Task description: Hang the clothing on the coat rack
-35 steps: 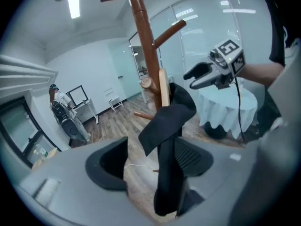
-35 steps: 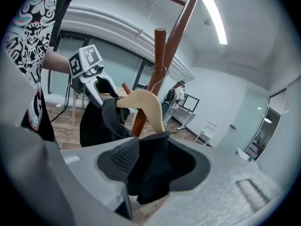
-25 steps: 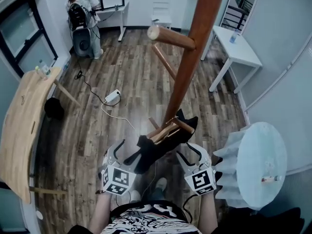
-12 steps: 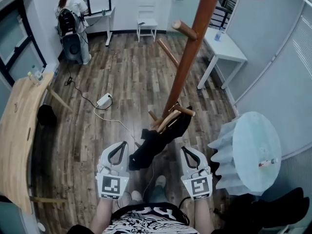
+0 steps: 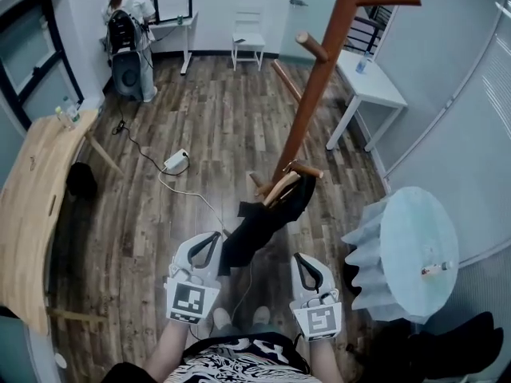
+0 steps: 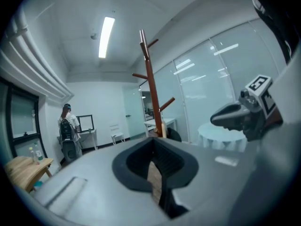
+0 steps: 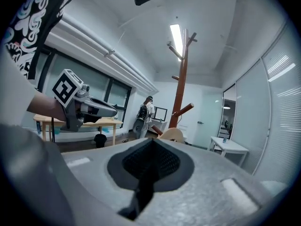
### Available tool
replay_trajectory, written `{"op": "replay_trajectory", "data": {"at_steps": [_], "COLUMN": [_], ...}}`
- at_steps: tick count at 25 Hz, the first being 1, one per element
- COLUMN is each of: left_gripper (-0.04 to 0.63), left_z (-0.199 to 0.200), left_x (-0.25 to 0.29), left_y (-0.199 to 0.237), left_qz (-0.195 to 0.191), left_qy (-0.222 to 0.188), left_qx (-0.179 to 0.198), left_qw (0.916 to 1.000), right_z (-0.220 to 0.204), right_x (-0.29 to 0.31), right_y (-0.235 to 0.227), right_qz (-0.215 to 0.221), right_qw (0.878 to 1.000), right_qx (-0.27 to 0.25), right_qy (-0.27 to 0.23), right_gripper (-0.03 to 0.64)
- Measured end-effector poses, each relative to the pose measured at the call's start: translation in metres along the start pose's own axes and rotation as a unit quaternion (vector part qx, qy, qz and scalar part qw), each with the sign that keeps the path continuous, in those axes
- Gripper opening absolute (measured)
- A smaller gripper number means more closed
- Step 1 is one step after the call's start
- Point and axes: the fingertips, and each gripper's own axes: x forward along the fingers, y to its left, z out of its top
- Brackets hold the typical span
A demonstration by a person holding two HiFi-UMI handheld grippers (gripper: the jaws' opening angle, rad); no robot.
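Head view, looking steeply down on a room with a dark wood plank floor (image 5: 200, 126). A tall brown wooden coat rack (image 5: 319, 78) rises through the centre, its pegs pointing out at several heights. At far left stands a pale wooden table (image 5: 32, 206); at right, a round table under a pale blue cloth (image 5: 415, 246); behind it, a white desk (image 5: 375, 86). A person with a backpack (image 5: 126, 30) stands at a far desk with a monitor. The black garment (image 5: 259, 226) hangs on a wooden hanger (image 5: 279, 188), which is hooked over a low peg of the rack; the cloth drapes down and to the left, its lower end near the left gripper (image 5: 209, 244). The right gripper (image 5: 303, 263) sits apart from the garment. Each gripper's own view shows its jaws clenched together with nothing between them. A white power strip (image 5: 177, 160) with its cable lies on the floor
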Motion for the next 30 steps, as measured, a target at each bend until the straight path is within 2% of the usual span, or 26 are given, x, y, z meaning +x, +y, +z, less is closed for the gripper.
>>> {"op": "replay_trajectory", "data": {"at_steps": [3,6,10,14,17,20,24,28,30], "left_gripper": [-0.011,-0.011,-0.011,-0.011,-0.011,-0.011,-0.011,-0.011,-0.011], "left_z": [0.002,0.011,0.019,0.017,0.017,0.016,0.018,0.025,0.023], "left_x": [-0.004,-0.005,0.003,0.007,0.010,0.013,0.014,0.021,0.021], "left_y": [-0.004,-0.010,-0.023,-0.033,-0.035,-0.037,-0.039,-0.043,-0.047], "left_qz": [0.004,0.002,-0.009,-0.010,-0.007,-0.005,-0.001,-0.007,-0.009], "left_qy": [0.008,-0.005,-0.010,-0.005,0.000,0.007,0.004,-0.001,0.003], "left_qx": [-0.011,-0.028,-0.023,-0.020,-0.011,-0.006,-0.017,-0.014,-0.013], "left_qw": [0.9999,0.9996,0.9996,0.9997,0.9999,0.9999,0.9998,0.9999,0.9999], "right_z": [0.003,0.011,0.010,0.010,0.011,0.008,0.006,0.005,-0.001], "right_x": [-0.003,-0.004,-0.005,-0.007,-0.007,-0.006,-0.010,-0.008,-0.009], "right_y": [0.005,-0.003,-0.029,-0.030,-0.038,-0.036,-0.037,-0.050,-0.049], "right_qz": [0.012,0.007,-0.017,-0.014,-0.028,-0.019,-0.018,-0.041,-0.033], "right_qw": [1.000,1.000,0.999,0.999,0.999,0.999,0.999,0.999,0.999], "right_qx": [0.008,0.015,0.032,0.009,0.014,0.014,0.018,0.024,0.023], "right_qy": [-0.003,-0.021,-0.036,-0.027,-0.027,-0.032,-0.028,-0.020,-0.022], "right_gripper": [0.000,0.000,0.000,-0.002,-0.002,-0.002,-0.002,-0.002,-0.002]}}
